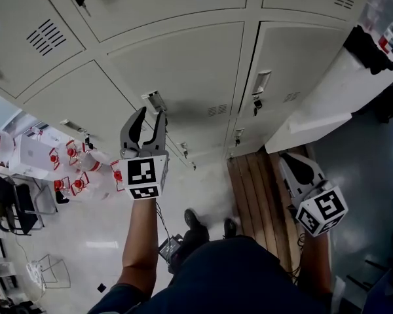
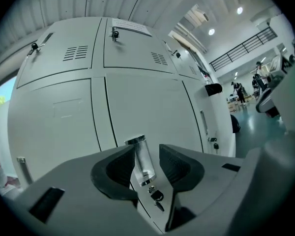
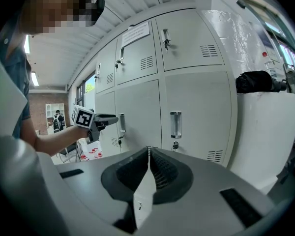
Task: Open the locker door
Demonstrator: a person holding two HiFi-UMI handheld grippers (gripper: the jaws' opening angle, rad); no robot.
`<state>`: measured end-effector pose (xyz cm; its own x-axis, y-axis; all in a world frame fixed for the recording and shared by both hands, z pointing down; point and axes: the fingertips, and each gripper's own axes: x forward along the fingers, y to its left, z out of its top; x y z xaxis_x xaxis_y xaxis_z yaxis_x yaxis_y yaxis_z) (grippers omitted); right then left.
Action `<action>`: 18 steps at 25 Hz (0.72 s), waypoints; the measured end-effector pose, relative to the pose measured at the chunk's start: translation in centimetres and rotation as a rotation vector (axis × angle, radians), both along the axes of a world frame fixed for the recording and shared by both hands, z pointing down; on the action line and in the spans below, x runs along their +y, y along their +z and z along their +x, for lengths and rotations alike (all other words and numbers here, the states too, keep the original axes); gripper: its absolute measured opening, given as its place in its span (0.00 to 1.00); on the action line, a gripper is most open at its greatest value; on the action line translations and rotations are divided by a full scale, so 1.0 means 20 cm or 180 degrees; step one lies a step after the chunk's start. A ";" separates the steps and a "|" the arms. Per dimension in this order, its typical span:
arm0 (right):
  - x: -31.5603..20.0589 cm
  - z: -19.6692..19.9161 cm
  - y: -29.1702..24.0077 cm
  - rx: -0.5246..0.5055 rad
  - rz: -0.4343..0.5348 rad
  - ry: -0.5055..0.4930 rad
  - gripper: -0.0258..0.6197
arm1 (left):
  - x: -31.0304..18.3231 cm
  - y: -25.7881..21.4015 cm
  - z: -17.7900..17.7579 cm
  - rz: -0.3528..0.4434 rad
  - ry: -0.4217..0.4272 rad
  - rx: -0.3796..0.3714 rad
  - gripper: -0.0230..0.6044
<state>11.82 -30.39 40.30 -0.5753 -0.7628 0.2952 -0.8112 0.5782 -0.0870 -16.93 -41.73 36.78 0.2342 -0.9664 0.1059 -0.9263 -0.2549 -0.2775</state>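
Left gripper (image 1: 152, 114) pointed level, jaws spread astride upright handle (image 2: 141, 159) of locker door (image 2: 147, 102), long axis vertical. Right gripper (image 3: 148, 156) had jaws pressed together.

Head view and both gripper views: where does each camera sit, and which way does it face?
Head view: on the head, looking steeply down at lockers, left gripper, right gripper, forearm.
Left gripper view: on that gripper, facing a handle between its open jaws.
Right gripper view: on that gripper, jaws shut, facing lockers.
Shared: head and right gripper views show the left gripper.
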 end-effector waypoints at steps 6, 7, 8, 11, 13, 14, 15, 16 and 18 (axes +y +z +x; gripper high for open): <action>-0.04 -0.02 0.05 0.0032 -0.0057 -0.0016 0.10 | -0.12 0.06 -0.06 0.0091 -0.0424 -0.0196 0.36; -0.04 -0.02 0.06 0.0034 -0.0069 -0.0012 0.10 | -0.14 0.07 -0.07 0.0103 -0.0475 -0.0213 0.37; -0.05 -0.02 0.06 0.0037 -0.0080 -0.0008 0.10 | -0.15 0.07 -0.08 0.0114 -0.0517 -0.0226 0.38; -0.06 -0.03 0.08 0.0059 -0.0095 -0.0020 0.10 | -0.19 0.08 -0.12 0.0137 -0.0623 -0.0210 0.38; -0.07 -0.03 0.09 0.0071 -0.0104 -0.0014 0.10 | -0.20 0.09 -0.15 0.0144 -0.0695 -0.0153 0.38; -0.07 -0.03 0.09 0.0074 -0.0112 -0.0006 0.10 | -0.21 0.10 -0.17 0.0138 -0.0722 -0.0124 0.38; -0.07 -0.03 0.10 0.0077 -0.0121 -0.0002 0.10 | -0.22 0.11 -0.17 0.0126 -0.0738 -0.0097 0.38; -0.08 -0.03 0.10 0.0081 -0.0127 -0.0006 0.10 | -0.23 0.12 -0.18 0.0116 -0.0747 -0.0072 0.38; -0.08 -0.04 0.11 0.0089 -0.0135 -0.0020 0.10 | -0.24 0.12 -0.18 0.0123 -0.0768 -0.0039 0.37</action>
<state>11.02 -31.95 42.57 -0.5710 -0.7457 0.3432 -0.8101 0.5795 -0.0888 -20.52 -46.45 39.21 -0.0050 -0.9976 0.0692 -0.9556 -0.0156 -0.2943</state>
